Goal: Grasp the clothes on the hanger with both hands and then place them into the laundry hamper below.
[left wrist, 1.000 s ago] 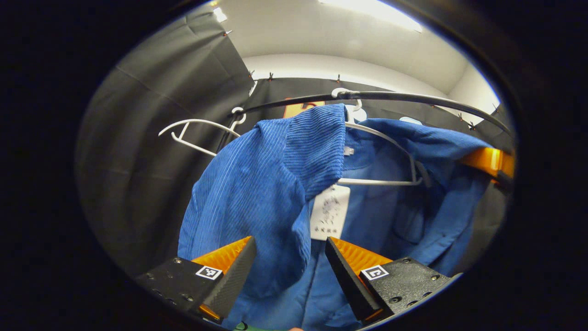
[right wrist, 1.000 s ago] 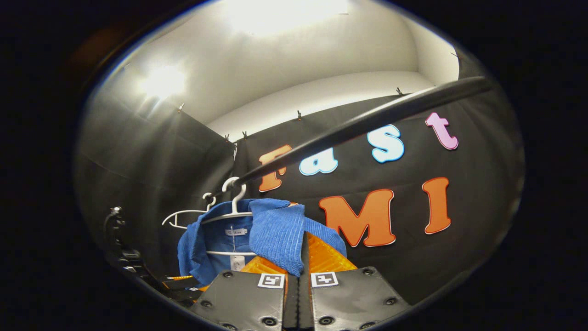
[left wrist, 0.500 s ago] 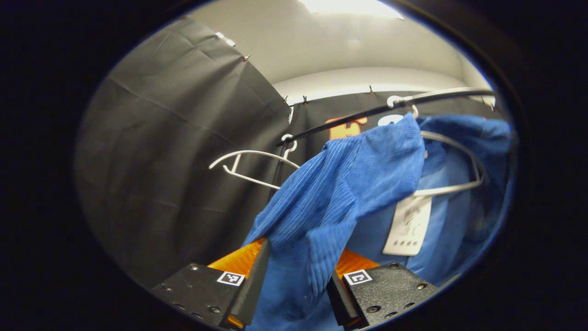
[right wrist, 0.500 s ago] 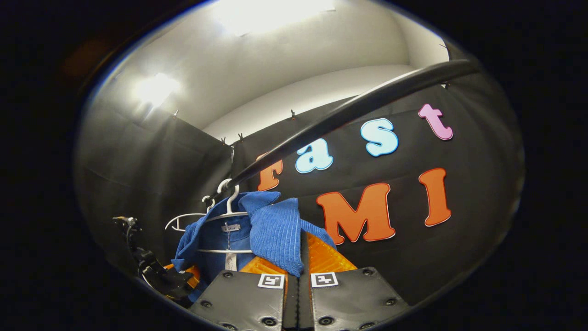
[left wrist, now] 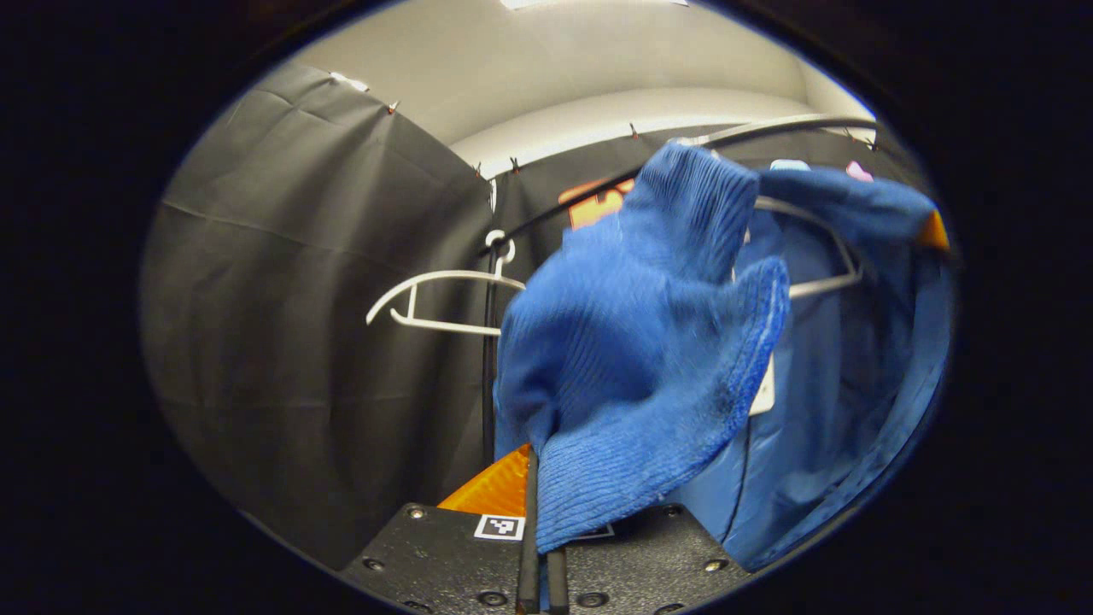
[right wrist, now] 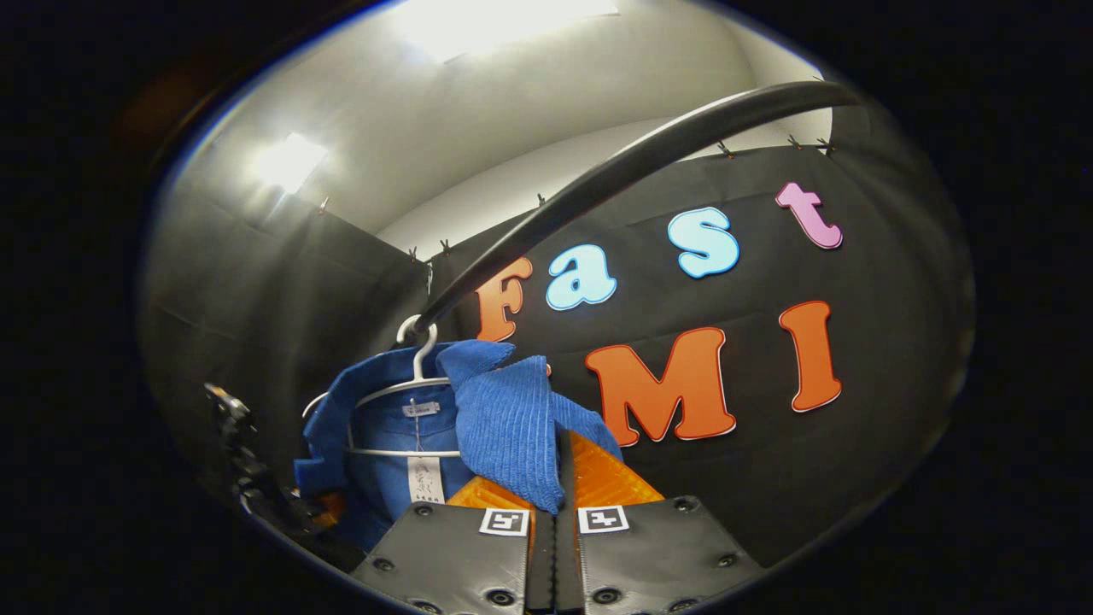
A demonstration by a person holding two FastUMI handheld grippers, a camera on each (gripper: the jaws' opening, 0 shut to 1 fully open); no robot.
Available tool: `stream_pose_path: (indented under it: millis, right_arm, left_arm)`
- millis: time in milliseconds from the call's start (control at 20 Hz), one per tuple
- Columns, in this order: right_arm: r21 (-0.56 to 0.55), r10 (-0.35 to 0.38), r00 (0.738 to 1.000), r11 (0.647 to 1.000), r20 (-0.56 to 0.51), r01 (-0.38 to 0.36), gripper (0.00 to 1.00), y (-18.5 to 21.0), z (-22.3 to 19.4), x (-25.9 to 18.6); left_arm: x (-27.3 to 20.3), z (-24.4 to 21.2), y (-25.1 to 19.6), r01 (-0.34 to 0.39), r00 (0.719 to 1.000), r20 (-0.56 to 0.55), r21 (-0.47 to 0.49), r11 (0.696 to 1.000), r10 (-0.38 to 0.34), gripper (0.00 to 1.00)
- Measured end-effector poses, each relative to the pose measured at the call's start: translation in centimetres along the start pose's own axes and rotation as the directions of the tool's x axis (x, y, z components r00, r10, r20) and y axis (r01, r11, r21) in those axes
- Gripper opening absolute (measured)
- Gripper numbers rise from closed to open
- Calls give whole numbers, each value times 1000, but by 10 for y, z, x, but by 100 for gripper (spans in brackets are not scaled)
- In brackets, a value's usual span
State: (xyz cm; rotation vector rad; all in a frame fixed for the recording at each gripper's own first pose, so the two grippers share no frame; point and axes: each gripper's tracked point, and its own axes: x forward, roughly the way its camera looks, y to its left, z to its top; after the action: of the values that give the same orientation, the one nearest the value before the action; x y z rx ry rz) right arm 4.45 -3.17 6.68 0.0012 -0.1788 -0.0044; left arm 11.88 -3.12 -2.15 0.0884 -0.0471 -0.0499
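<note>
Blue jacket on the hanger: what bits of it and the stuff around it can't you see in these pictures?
- Blue corduroy jacket, left gripper view: its lower part runs off the bottom edge; the near fold is blurred.
- Paper tag, right gripper view: print too small to make out.
- White hanger under the jacket: mostly covered by cloth.
- Left gripper: the right finger's tip is hidden by cloth.
- Laundry hamper: below both views' edges.

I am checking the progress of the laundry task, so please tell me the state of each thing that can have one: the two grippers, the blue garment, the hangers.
Left gripper: jaws closed on the blue garment's corduroy edge.
Right gripper: jaws closed on another part of the garment.
Blue garment: lifted and bunched, partly hanging on its hanger.
White hanger with the garment: hooked on the rail.
Second white hanger: bare, hooked on the rail.
</note>
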Motion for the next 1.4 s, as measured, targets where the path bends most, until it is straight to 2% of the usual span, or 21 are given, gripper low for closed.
stream_pose_path:
  millis: [50,150,250,500,600,700,800,850,950,1100,1250,1400]
  right_arm:
    - [4,-1,1000,1000,-2,1,8,0,0,0]
    - [9,-3,1000,1000,-7,3,8,-2,-5,2]
    - [11,-4,1000,1000,-11,4,8,-4,-8,5]
    - [32,-9,1000,999,-26,10,8,-7,-17,9]
    - [38,-13,999,999,-30,14,8,-8,-17,11]
    - [38,-11,1000,999,-27,12,8,-8,-16,10]
    - [36,-16,1000,999,-19,17,8,-10,-12,9]
    - [37,-19,1000,999,-19,20,8,-14,-13,6]
    - [41,-29,999,999,-21,30,8,-18,-11,5]
    - [32,-38,999,999,-21,39,8,-21,-10,4]
    - [26,-35,999,999,-31,35,8,-20,-13,-1]
    - [30,-41,999,999,-36,42,7,-22,-15,-4]
  left_arm:
    - [-4,25,1,17,999,31,1,1000,-17,5]
    - [-9,56,8,65,998,21,19,998,-65,5]
    - [-6,93,21,78,997,28,16,997,-78,5]
    - [20,169,83,59,994,89,-25,998,-56,5]
    - [38,181,108,64,995,84,-41,997,-60,5]
    - [61,185,138,39,997,68,-24,999,-37,5]
    - [84,163,164,0,999,41,53,999,-2,6]
    - [96,148,165,11,1000,13,62,998,-12,6]
    - [119,112,157,45,998,-51,16,999,-44,5]
    - [150,53,149,74,986,-138,-98,992,-88,5]
    - [169,4,126,110,962,-203,-313,943,-180,4]
    - [175,-48,111,110,943,-246,-411,905,-226,5]
